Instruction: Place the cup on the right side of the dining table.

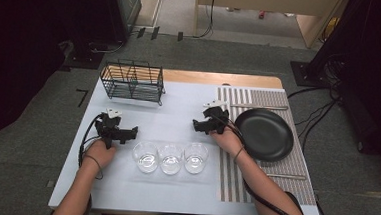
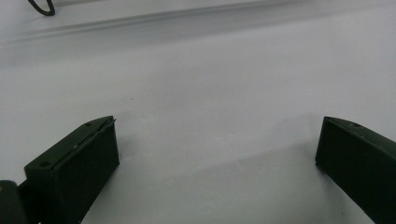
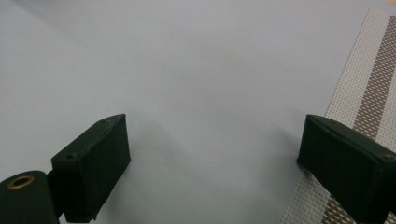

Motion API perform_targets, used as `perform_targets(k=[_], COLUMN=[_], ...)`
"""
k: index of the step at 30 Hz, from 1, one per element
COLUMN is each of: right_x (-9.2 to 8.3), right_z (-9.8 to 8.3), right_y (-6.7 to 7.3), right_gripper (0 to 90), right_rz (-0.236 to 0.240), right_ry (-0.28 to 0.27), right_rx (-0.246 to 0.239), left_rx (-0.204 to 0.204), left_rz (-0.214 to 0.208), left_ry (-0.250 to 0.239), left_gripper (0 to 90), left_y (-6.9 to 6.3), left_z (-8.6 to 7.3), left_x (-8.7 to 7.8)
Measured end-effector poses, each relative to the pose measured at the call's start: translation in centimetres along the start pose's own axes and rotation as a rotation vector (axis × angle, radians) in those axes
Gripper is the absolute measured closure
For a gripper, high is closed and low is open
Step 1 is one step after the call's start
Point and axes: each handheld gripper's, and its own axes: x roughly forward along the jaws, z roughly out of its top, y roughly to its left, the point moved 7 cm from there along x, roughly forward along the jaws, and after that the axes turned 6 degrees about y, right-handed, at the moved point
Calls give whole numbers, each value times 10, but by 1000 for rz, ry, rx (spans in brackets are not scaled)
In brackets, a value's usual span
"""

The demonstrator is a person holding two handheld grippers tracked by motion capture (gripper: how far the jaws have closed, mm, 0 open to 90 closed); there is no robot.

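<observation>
Three clear glasses stand in a row near the table's front: one at the left [image 1: 146, 156], one in the middle [image 1: 171, 158], one at the right [image 1: 195, 157]. My left gripper [image 1: 133, 131] rests on the table left of them, pointing right, open and empty; its jaws stand wide over bare tabletop [image 2: 217, 140]. My right gripper [image 1: 196, 124] lies above the right glass, pointing left, open too, with nothing between its jaws [image 3: 212, 140]. A black plate [image 1: 264, 134] sits on a striped placemat [image 1: 234, 178] at the right.
A black wire rack [image 1: 132, 81] stands at the table's back left. Cutlery lies on the placemat behind the plate [image 1: 258, 106] and in front of it [image 1: 287, 176]. The placemat's edge [image 3: 369, 98] shows beside my right jaw. Cables trail from both grippers.
</observation>
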Motion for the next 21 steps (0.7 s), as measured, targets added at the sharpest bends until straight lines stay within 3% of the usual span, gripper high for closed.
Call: perform_targets(k=[21], right_x=[0], right_z=[0], right_y=[0], right_gripper=[86], right_rz=[-6], right_ry=[-1], right_rx=[-1], left_rx=[0], left_rz=[0], left_ry=[0], left_gripper=[0], left_y=[0], left_z=[0], left_x=[0])
